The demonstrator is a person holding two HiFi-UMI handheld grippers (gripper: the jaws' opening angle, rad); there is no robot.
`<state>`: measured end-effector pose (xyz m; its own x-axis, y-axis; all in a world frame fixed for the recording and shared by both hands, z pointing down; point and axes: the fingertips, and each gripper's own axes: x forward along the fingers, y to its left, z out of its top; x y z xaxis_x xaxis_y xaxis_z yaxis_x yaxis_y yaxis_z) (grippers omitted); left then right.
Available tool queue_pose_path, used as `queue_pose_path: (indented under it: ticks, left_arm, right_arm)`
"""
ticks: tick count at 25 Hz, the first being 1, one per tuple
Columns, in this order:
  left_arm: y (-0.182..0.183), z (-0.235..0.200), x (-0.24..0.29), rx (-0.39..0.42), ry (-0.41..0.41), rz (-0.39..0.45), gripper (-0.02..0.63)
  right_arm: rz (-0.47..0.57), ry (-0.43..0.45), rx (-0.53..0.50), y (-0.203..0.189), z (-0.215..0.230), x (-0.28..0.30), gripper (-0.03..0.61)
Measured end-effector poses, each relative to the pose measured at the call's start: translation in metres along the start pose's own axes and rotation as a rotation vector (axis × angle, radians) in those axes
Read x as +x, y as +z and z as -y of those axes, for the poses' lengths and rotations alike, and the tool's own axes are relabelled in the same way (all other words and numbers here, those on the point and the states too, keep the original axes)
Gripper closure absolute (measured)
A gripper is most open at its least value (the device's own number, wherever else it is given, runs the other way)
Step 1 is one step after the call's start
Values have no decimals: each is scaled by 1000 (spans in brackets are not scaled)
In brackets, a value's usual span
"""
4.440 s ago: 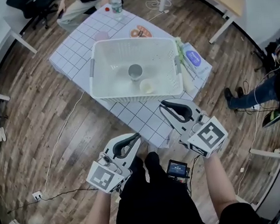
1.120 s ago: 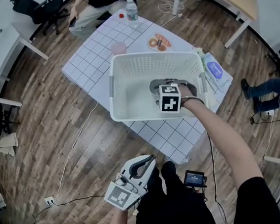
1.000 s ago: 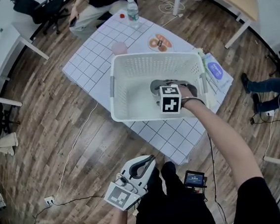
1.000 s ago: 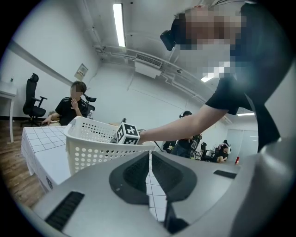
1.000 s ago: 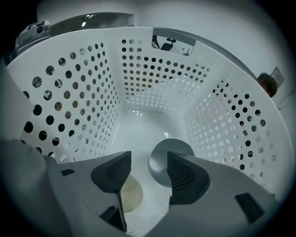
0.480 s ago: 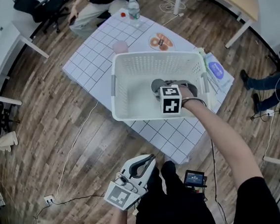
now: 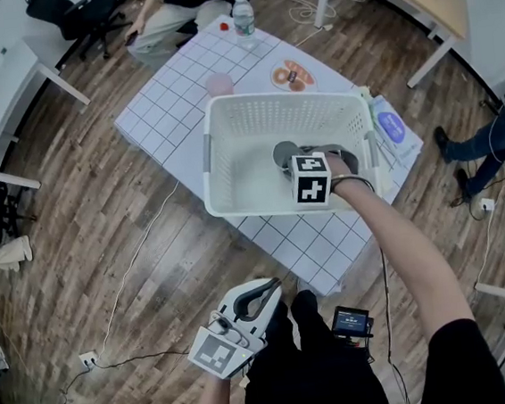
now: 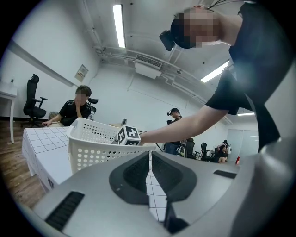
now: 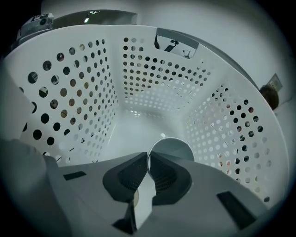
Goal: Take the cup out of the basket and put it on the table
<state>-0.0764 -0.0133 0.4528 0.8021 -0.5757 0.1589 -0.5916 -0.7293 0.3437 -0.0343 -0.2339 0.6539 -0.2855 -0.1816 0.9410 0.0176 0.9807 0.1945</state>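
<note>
Grasping is the step in hand: the right gripper (image 9: 148, 161) points steeply down into the white basket (image 9: 78, 97). Its jaws have just been closing and now stand narrow, with the near wall of the grey cup (image 9: 175, 147) pinched between them. One pad appears to sit inside the rim and the other outside. The rest of the cup lies just beyond the tips, its open mouth facing the gripper, and it seems to rest on the basket floor, so the lift has not begun. Perforated walls rise on every side of the tool, the closest to its left. The left gripper (image 8: 150, 159) is empty with its jaws together. It is held low and roughly level, well back from the basket, which stands ahead of its tips on the checked table (image 7: 166, 103). The next move likely calls for a straight upward draw, keeping the pinch firm on that thin wall so the cup does not swing or slip. Once the cup clears the basket rim, the gripper can carry it sideways to a bare patch of table beside the basket. There it sets the cup down upright before the jaws part.
</note>
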Motion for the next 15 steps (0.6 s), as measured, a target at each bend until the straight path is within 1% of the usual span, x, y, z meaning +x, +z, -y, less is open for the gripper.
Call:
queue_pose_path:
  ticks: [8, 15]
  left_arm:
    - [3, 1, -3, 11, 3, 12, 604]
    - [7, 7, -2, 29, -3, 24, 604]
  right_arm:
    - [13, -33, -1, 2, 5, -8, 540]
    - [38, -71, -5, 10, 11, -36, 540]
